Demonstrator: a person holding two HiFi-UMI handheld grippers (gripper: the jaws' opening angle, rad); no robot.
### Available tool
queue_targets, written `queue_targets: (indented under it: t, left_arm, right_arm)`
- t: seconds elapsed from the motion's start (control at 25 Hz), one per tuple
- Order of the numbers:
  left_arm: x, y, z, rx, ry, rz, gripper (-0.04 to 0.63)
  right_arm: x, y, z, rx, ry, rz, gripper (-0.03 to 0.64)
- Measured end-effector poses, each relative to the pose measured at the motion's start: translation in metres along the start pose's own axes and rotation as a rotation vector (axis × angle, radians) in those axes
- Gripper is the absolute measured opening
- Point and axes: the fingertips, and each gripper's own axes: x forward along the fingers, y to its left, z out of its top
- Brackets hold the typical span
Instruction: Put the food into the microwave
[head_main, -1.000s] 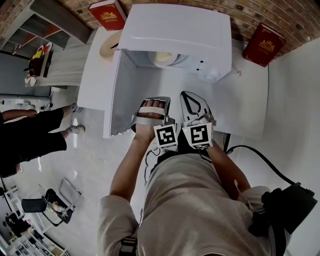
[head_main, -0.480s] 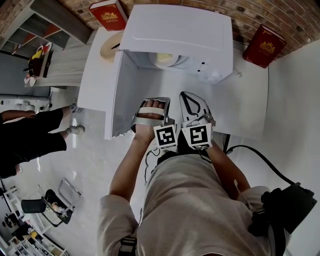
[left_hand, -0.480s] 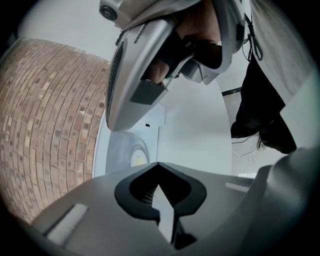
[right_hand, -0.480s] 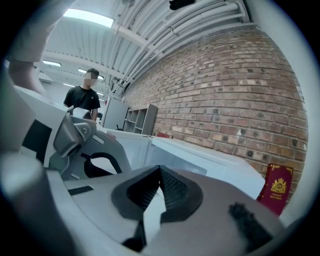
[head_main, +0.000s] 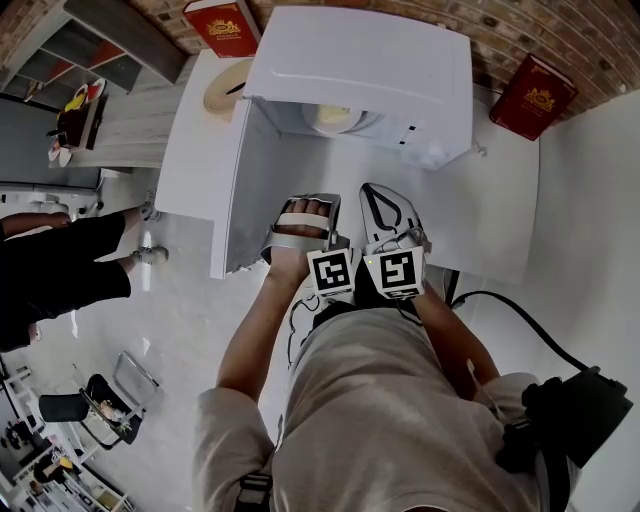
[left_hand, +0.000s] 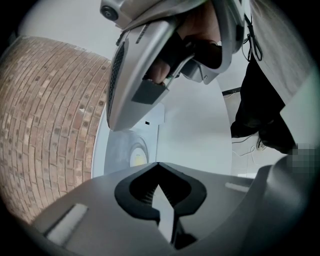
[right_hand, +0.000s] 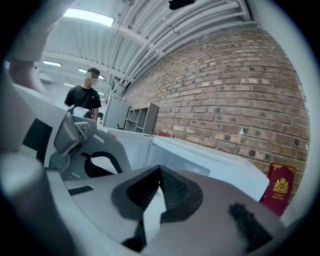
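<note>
Tools both closed, nothing gripped. On the left tool (left_hand: 158, 165) the jaws are fully together, tips meeting, empty; it tilts down toward the open cavity. On the right tool (right_hand: 160, 168) the jaws are also together and empty; it aims nearly level across the appliance top toward the red-brown brick wall (right_hand: 235, 85).

Head view: the two tools sit side by side, close together in front of the person's torso, marker cubes toward the body and tips toward the appliance.

The white box microwave (head_main: 360, 60) stands on the white desk (head_main: 495, 215) against the wall. Its white door (head_main: 240, 190) is swung wide open on the left, just beside the left tool. The pale round plate with yellow food (head_main: 335, 117) sits inside the cavity, apart from both tools.

A round tan disc (head_main: 225, 90) lies on the desk left of the microwave. Two dark red books with gold crests: one (head_main: 225, 25) at back left, one (head_main: 540, 90) at right by the wall. A black cable (head_main: 520, 320) runs past the desk edge at right. A person in black clothes (head_main: 60, 270) is at far left.
</note>
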Motion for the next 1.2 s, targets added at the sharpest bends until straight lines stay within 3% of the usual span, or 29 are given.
queue_targets:
  t: [0.24,0.4,0.56,0.84,1.2]
  left_arm:
    - [0.002,0.014,-0.004,0.05,0.027,0.058,0.008]
    - [0.004,0.003,0.003,0.007,-0.001,0.005,0.008]
    - [0.005,0.014,0.001,0.041,0.016,0.058,0.008]
    - [0.007,0.013,0.002,0.033,0.016,0.052,0.008]
    - [0.007,-0.003,0.009,-0.02,-0.011,-0.035,0.008]
  right_arm:
    - [0.001,-0.005,0.003,0.025,-0.019,-0.007,0.011]
    - [0.0,-0.006,0.002,0.029,-0.025,-0.003,0.011]
    - [0.001,-0.006,0.001,0.003,-0.016,0.005,0.011]
    - [0.001,-0.008,0.002,-0.017,-0.023,0.003,0.011]
    - [-0.001,-0.008,0.002,-0.029,-0.015,0.004,0.011]
